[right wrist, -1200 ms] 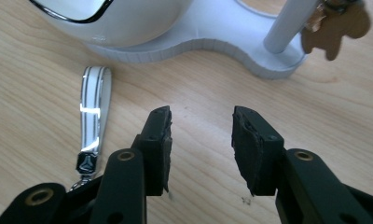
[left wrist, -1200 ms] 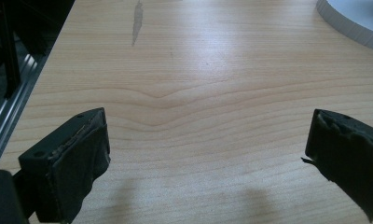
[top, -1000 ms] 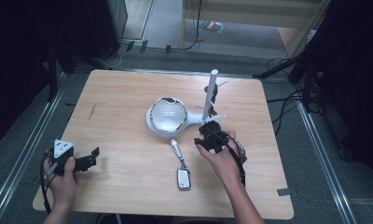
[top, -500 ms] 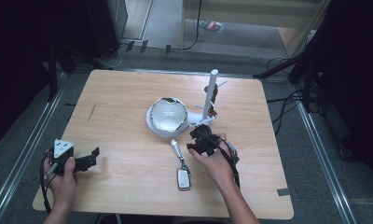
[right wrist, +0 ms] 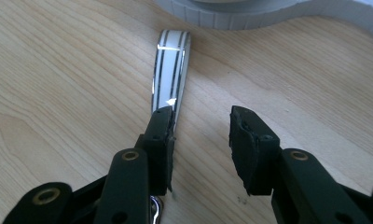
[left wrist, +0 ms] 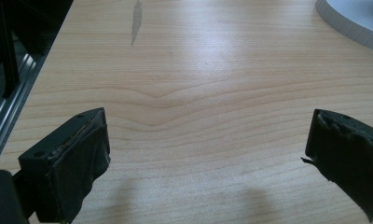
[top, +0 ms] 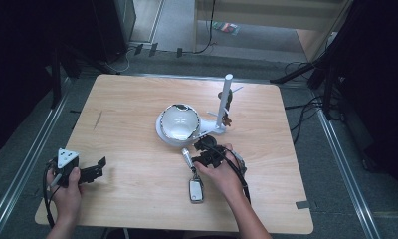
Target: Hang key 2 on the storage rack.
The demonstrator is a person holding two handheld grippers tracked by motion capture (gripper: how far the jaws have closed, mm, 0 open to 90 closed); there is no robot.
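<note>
Right hand-held gripper (right wrist: pixel 201 128) has moved down to the metal strap (right wrist: pixel 171 70), jaws apart, gripping nothing.

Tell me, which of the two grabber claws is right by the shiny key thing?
The right gripper, near the table's middle: its jaws sit over the key fob's shiny strap. The left gripper waits by the table's left edge, over bare wood.

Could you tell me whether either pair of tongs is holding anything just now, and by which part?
Nothing is held. The right tongs stand open over the table, one jaw over the key fob's striped strap without clamping it. The left tongs are open over bare wood.
</note>
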